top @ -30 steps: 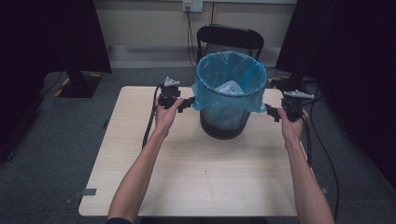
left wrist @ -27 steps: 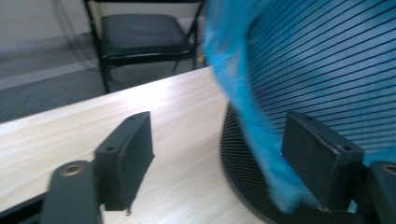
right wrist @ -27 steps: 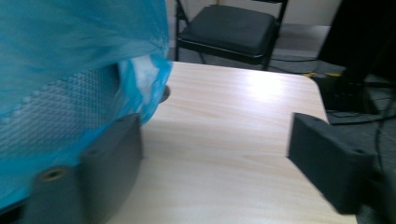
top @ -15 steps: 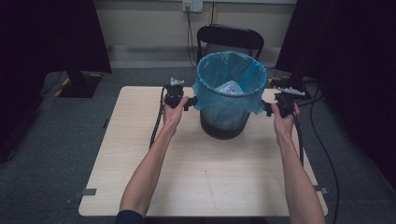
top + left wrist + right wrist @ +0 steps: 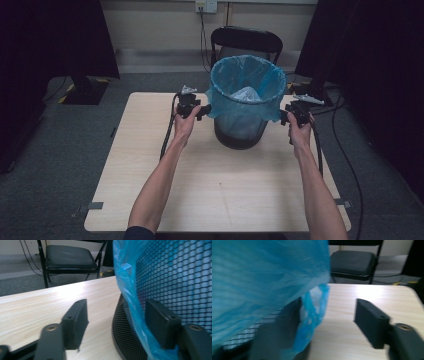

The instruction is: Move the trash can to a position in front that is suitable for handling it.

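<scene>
A black mesh bin (image 5: pixel 240 127) lined with a blue bag (image 5: pixel 247 82) stands toward the far middle of the pale wooden surface (image 5: pixel 210 185), with a black chair (image 5: pixel 245 42) on the floor beyond it. The left claw (image 5: pixel 202 111), jaws apart, sits at the bin's left side, one jaw over the bare surface and the other against the hanging bag edge and mesh wall. The right claw (image 5: pixel 283 117), jaws likewise apart, sits at the bin's right side; in the blurred right gripper view its inner jaw appears to lie behind the bag's overhang, though contact cannot be confirmed.
</scene>
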`<state>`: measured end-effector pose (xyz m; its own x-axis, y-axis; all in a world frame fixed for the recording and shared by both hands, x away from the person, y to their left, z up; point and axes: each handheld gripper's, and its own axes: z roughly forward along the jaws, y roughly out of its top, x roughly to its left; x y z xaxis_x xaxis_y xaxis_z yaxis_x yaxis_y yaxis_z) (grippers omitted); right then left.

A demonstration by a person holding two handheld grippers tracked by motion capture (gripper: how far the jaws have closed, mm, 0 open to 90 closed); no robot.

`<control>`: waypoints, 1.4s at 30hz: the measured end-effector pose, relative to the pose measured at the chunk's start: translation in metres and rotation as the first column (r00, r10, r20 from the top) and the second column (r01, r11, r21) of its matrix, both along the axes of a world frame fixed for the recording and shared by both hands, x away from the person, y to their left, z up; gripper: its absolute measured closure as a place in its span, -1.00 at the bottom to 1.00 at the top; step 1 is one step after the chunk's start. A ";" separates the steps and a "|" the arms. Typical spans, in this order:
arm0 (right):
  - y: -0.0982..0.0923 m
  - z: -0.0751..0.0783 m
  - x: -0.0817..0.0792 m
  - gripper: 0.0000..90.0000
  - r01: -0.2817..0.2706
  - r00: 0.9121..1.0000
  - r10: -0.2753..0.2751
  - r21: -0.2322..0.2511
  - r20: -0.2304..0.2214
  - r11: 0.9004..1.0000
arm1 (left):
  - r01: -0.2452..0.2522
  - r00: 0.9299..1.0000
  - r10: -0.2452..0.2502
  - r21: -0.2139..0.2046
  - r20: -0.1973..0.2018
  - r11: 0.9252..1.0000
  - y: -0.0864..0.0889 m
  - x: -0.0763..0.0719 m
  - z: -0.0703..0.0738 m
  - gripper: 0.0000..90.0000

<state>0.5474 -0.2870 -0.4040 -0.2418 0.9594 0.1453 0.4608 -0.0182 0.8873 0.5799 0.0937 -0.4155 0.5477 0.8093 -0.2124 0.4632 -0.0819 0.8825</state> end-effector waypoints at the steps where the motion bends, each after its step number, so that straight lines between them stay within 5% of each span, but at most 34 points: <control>1: 0.002 0.000 -0.002 0.02 -0.001 1.000 0.001 -0.004 0.006 1.000 | 0.010 1.000 -0.010 -0.003 -0.006 1.000 0.001 -0.001 0.000 -0.07; 8: 0.008 0.003 -0.018 0.09 -0.042 0.999 0.042 -0.002 0.010 0.999 | 0.080 0.997 -0.080 -0.001 -0.008 0.997 0.010 -0.006 0.000 0.16; 14: 0.017 0.000 -0.036 0.22 -0.069 0.997 0.068 0.028 0.028 0.997 | 0.108 0.994 -0.109 -0.050 -0.017 0.993 0.023 -0.014 -0.004 0.19; 18: 0.026 -0.003 -0.047 0.22 -0.092 0.995 0.091 0.052 0.036 0.994 | 0.130 0.991 -0.131 -0.042 -0.016 0.991 0.035 -0.023 -0.003 0.20; 21: 0.034 -0.002 -0.055 0.24 -0.102 0.994 0.101 0.045 0.038 0.994 | 0.121 0.993 -0.121 -0.020 -0.007 0.992 0.042 -0.034 -0.001 0.22; 29: 0.046 -0.002 -0.078 0.31 -0.122 0.992 0.120 0.052 0.046 0.991 | 0.123 0.992 -0.123 -0.048 0.003 0.991 0.057 -0.064 -0.004 0.27; 35: 0.048 -0.006 -0.099 0.28 -0.132 0.991 0.128 0.083 0.048 0.988 | 0.109 0.994 -0.109 0.033 0.006 0.994 0.057 -0.091 0.004 0.27; 42: 0.051 -0.006 -0.123 0.30 -0.147 0.988 0.143 0.078 0.054 0.986 | 0.113 0.993 -0.114 0.028 0.009 0.993 0.062 -0.116 0.003 0.28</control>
